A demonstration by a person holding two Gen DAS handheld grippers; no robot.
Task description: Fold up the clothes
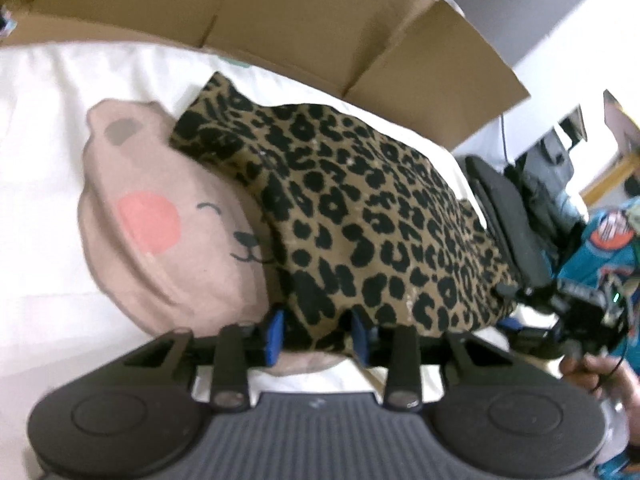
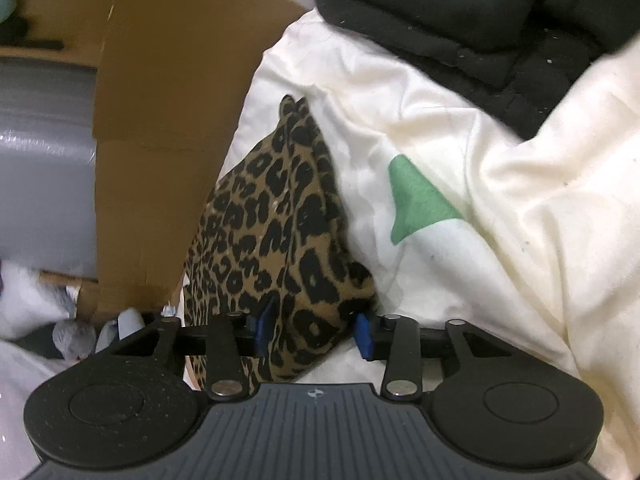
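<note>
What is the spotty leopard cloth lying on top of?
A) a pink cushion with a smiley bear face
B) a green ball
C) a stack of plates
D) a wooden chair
A: in the left wrist view the brown-and-black leopard-print cloth drapes over one side of the pink bear-face cushion, which rests on the white sheet.

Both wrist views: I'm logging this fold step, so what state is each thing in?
Leopard garment: draped over the pink garment, near edge between both grippers' pads.
Pink garment: flat on the white sheet, partly covered.
Left gripper: open, around the leopard edge.
Right gripper: open, around the leopard cloth.
Black clothes: piled, folded.
Cardboard box: flaps open.
</note>
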